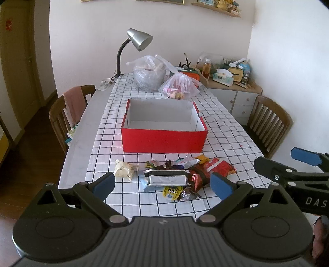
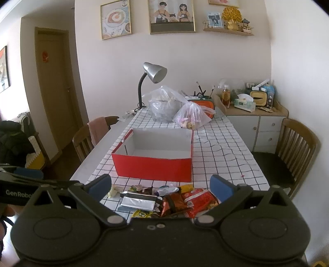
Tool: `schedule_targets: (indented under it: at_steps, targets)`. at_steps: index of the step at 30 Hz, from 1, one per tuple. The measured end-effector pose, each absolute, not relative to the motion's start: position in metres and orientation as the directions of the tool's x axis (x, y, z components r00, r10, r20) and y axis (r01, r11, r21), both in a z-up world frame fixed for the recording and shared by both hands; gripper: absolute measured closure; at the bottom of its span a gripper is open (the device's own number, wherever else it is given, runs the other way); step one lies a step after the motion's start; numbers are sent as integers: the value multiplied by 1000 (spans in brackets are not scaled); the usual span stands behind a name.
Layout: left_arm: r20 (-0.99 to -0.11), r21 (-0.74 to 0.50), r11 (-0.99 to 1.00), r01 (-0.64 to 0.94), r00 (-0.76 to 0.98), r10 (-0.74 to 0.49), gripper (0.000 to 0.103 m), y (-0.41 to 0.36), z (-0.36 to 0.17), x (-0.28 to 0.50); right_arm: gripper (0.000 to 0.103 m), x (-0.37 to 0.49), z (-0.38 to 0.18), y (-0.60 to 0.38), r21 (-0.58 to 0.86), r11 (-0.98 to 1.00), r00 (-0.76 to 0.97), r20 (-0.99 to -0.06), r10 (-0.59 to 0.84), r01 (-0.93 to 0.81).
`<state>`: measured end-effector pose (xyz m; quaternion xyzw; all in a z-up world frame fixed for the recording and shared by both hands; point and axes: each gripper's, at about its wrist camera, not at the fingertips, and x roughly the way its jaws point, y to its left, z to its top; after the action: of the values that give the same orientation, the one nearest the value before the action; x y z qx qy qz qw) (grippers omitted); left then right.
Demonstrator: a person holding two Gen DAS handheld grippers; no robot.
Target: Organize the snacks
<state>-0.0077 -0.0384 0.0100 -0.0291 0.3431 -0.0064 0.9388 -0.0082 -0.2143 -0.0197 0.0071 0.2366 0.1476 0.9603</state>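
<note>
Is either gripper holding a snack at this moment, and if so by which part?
Nothing is held. The left gripper and right gripper are both open above the snack pile; the red box is empty.

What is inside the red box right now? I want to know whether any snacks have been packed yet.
The red box shows only its bare white floor and walls; no snacks are inside. The snacks lie piled in front. The floor strip just behind the near wall is hidden.

Walls: white, framed pictures | Door: wooden, left | Chairs: wooden, both table sides | Cabinet: far-right corner | Floor: dark wood
</note>
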Motion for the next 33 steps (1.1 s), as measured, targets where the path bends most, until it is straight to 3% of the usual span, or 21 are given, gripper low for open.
schedule_targets:
  at_steps: [12, 20, 33]
  targets:
    - [-676, -97, 994, -43, 737, -34, 3, -28, -1, 10, 1, 16, -29, -218, 96, 954, 826, -479, 295, -285]
    - [-722, -115, 983, -140, 692, 14, 4, -2, -19, 43, 2, 68, -62, -224, 137, 949, 759, -572, 311, -285]
    - [-824, -159, 943, -294, 566, 38, 4, 42, -75, 124, 16, 138, -133, -227, 109, 929, 611, -725, 318, -354]
